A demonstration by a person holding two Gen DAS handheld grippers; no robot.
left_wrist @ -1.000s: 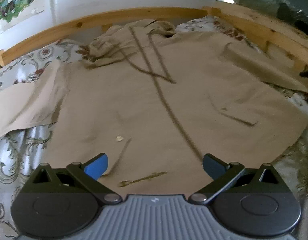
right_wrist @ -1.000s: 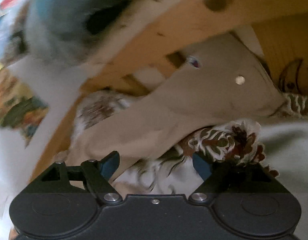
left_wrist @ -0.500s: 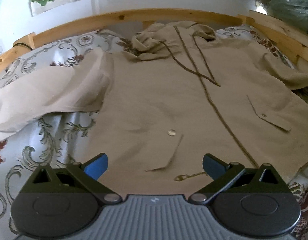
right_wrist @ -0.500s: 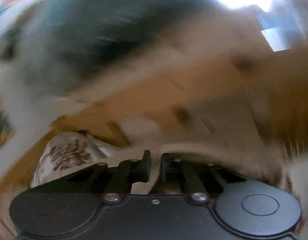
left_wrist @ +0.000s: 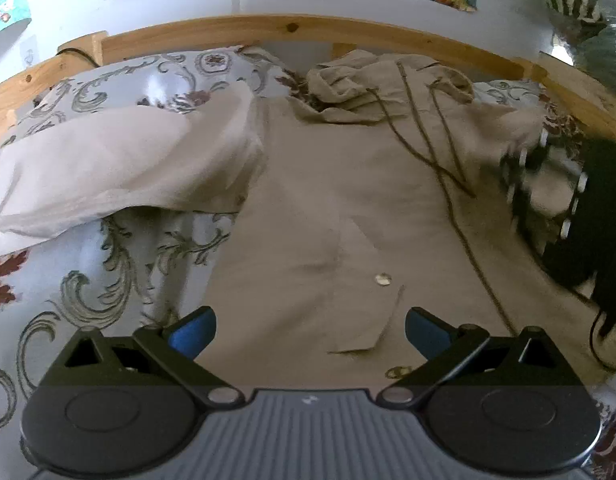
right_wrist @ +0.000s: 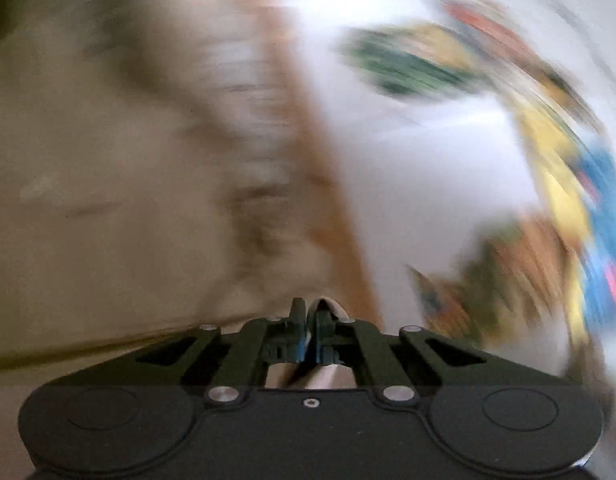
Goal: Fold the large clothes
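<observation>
One beige jacket [left_wrist: 348,208] spread flat on the patterned bedspread [left_wrist: 120,264].
Left gripper [left_wrist: 310,332] hovers wide apart, jacket toward twelve o'clock; right gripper [right_wrist: 307,320] is closing, pinching jacket cloth.

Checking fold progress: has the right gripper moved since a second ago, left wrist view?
Yes. The right gripper, jaws closing on the sleeve, has come in from the wooden bed rail side, over the jacket.
</observation>
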